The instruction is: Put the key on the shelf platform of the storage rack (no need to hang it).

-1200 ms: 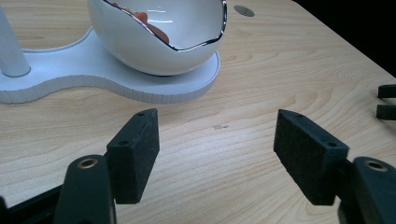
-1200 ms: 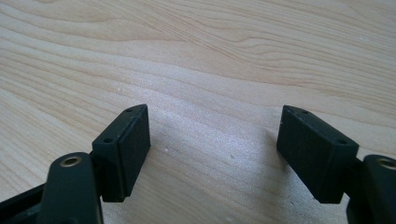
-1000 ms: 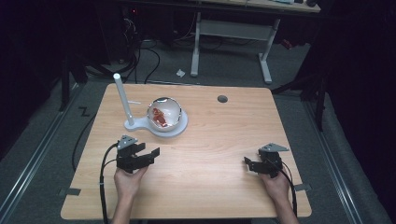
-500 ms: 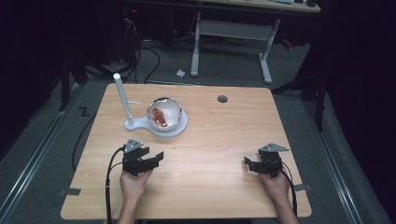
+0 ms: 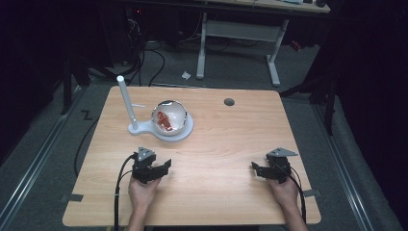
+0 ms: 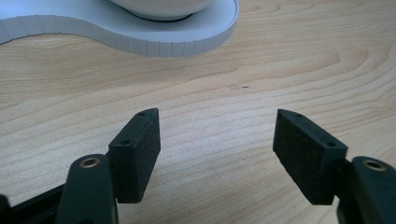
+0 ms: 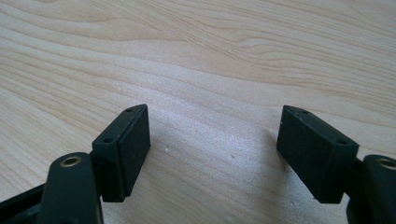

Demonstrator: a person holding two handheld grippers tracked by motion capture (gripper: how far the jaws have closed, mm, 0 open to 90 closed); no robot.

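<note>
The left gripper (image 5: 162,167) rests low on the wooden table (image 5: 226,144), jaws spread and empty. Ahead of it and slightly to its right sits the shiny bowl (image 5: 169,117) with something red inside, on a white stand (image 6: 140,35) whose upright post (image 5: 126,101) rises to the bowl's left. A good approach, likely, runs straight forward, jaws kept wide, clearing the stand's rim. The right gripper (image 5: 257,169) lies well apart, spread, holding nothing.
</note>
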